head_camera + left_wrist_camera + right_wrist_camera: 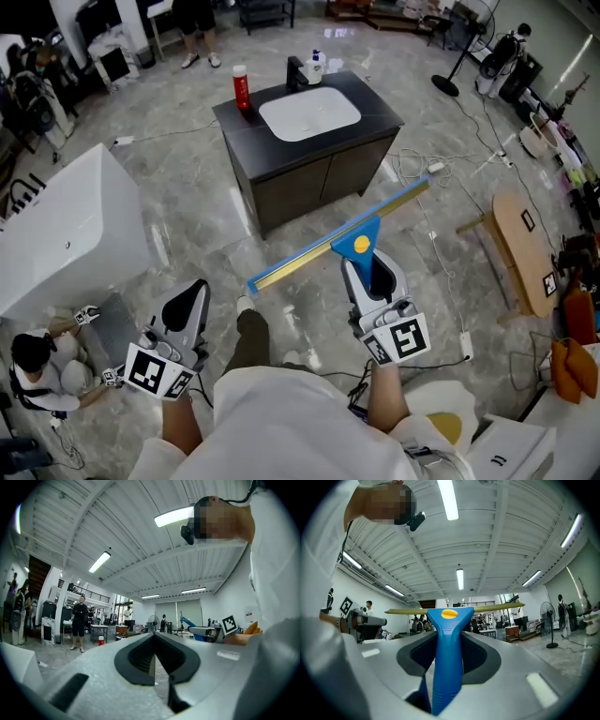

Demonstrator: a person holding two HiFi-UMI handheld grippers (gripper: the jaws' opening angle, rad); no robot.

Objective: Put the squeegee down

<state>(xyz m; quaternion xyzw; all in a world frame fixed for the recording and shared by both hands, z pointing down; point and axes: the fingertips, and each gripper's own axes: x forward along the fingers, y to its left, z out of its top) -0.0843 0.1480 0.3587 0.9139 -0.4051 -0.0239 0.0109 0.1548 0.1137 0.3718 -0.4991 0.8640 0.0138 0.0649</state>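
The squeegee (pixel 319 251) has a blue handle with a yellow dot and a long yellow blade. My right gripper (pixel 373 270) is shut on the handle and holds it out level above the floor, in front of the black vanity (pixel 281 178) with its white basin. In the right gripper view the blue handle (pixel 447 667) runs up between the jaws, and the blade (pixel 497 606) lies crosswise beyond the right gripper (pixel 450 637). My left gripper (pixel 194 291) hangs at the lower left, shut and empty. In the left gripper view its jaws (pixel 154 639) meet in a thin line.
A red bottle (pixel 242 87) and a soap bottle (pixel 315 67) stand on the vanity top. A white bathtub (pixel 56 234) is at the left, with a person crouching (pixel 37 370) below it. A wooden bench (pixel 520 248) and floor cables (pixel 441 173) lie to the right.
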